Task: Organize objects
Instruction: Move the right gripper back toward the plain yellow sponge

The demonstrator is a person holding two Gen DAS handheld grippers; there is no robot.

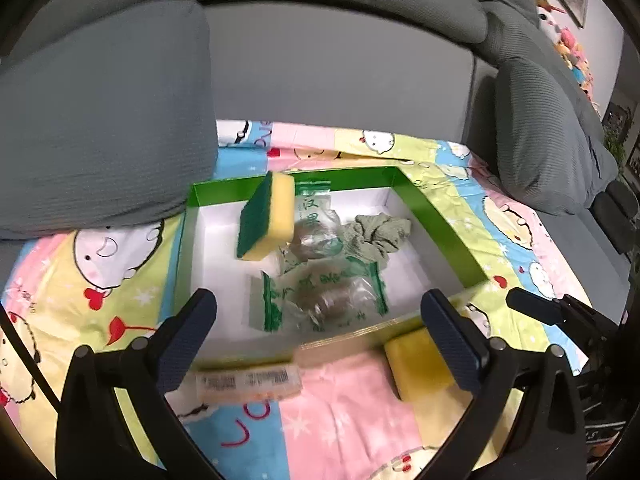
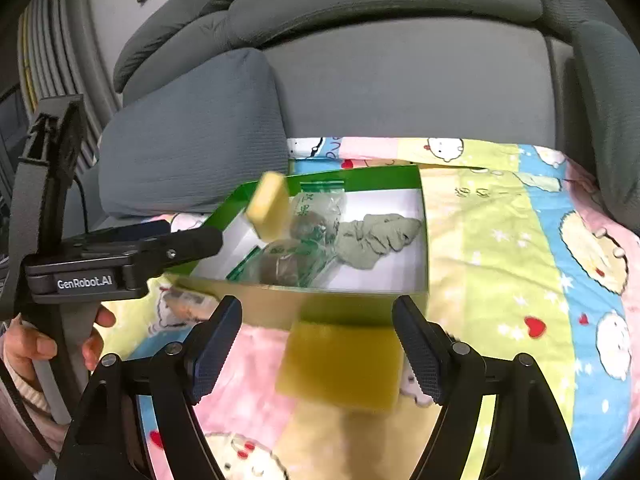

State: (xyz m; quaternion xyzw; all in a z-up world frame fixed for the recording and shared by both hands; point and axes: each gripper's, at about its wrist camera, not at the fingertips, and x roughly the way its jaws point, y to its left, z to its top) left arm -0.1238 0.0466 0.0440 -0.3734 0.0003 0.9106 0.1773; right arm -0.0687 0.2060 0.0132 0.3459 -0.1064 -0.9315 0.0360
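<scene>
The green-and-yellow sponge (image 1: 266,216) is above the far left part of the green box (image 1: 440,220), airborne or tipping in, with no gripper touching it. It stands on edge and tilted: its long axis runs from upper right to lower left in the left wrist view, the green scouring face turned left and the yellow foam right. In the right wrist view it shows blurred, over the box's left wall.

Already in the box: two clear packets with green print (image 1: 320,296) and a crumpled grey-green cloth (image 1: 378,236), lying together on the white floor.

Still outside, on the patterned sheet (image 1: 340,420) just beside the near wall: a second yellow sponge (image 2: 340,366), lying flat, and a barcoded stick-shaped packet (image 1: 248,382), long axis parallel to that wall.

Left gripper (image 1: 320,336): jaws fully spread, nothing between the pads. Right gripper (image 2: 316,344): jaws wide, holding nothing; the flat sponge lies below and between them, apparently untouched.

Judgement: roughly two thirds done, two items outstanding.
</scene>
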